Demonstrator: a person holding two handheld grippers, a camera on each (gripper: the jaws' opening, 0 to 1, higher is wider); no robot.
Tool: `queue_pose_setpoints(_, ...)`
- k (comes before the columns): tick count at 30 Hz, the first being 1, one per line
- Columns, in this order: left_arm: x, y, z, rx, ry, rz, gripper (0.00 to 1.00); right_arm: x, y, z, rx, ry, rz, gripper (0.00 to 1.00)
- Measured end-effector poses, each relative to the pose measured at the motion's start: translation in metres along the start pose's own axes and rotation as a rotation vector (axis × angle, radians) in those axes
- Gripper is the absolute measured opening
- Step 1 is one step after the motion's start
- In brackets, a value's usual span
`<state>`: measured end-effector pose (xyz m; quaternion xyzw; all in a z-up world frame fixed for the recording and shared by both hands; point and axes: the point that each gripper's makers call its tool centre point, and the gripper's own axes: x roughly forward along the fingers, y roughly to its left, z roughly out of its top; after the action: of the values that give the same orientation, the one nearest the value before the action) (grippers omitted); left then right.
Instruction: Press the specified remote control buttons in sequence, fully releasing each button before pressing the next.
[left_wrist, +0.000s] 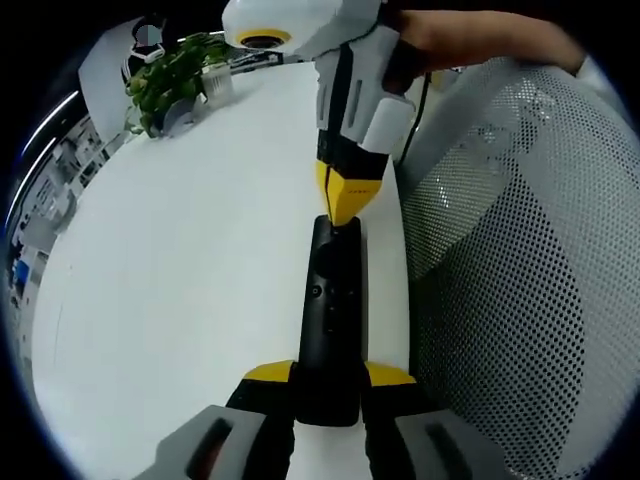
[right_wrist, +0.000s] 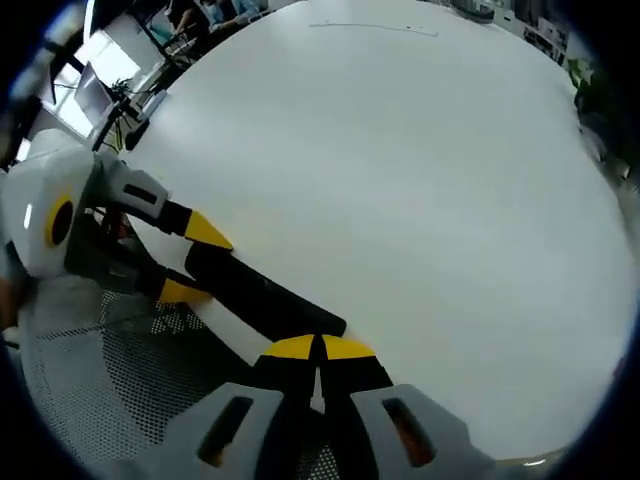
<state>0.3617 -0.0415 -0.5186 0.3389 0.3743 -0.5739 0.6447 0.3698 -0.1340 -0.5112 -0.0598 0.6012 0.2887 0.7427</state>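
We see the remote control (left_wrist: 330, 320) as a long, slim black bar with a matte face, rounded ends and a few small round buttons near its middle — it lies along the table's near edge, its length running with that edge. In the left gripper view, the left gripper (left_wrist: 328, 388) has its yellow-tipped jaws set against both sides of the remote's near end, pinching it. The right gripper (left_wrist: 345, 205) comes down from above, its white shell held by a person's hand (left_wrist: 470, 40), and its yellow tips are pressed together into one wedge that touches the remote's far end. In the right gripper view those same tips (right_wrist: 318, 349) meet with no gap, resting on the dark bar (right_wrist: 260, 290), while the left gripper (right_wrist: 185, 262) clamps the other end. The table (left_wrist: 200, 230) is smooth, plain white and broad. Just beside its edge curves a grey mesh chair back (left_wrist: 520, 280), perforated with fine holes. At the far corner sits a leafy green potted plant (left_wrist: 170, 75).
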Motion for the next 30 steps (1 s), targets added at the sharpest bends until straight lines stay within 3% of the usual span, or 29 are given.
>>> queue_pose_setpoints(30, 0.0003, 0.0002, 0.0004, 0.0, -0.002, -0.002, 0.25, 0.0005, -0.0003, 0.0001, 0.022, 0.019, -0.01, 0.0)
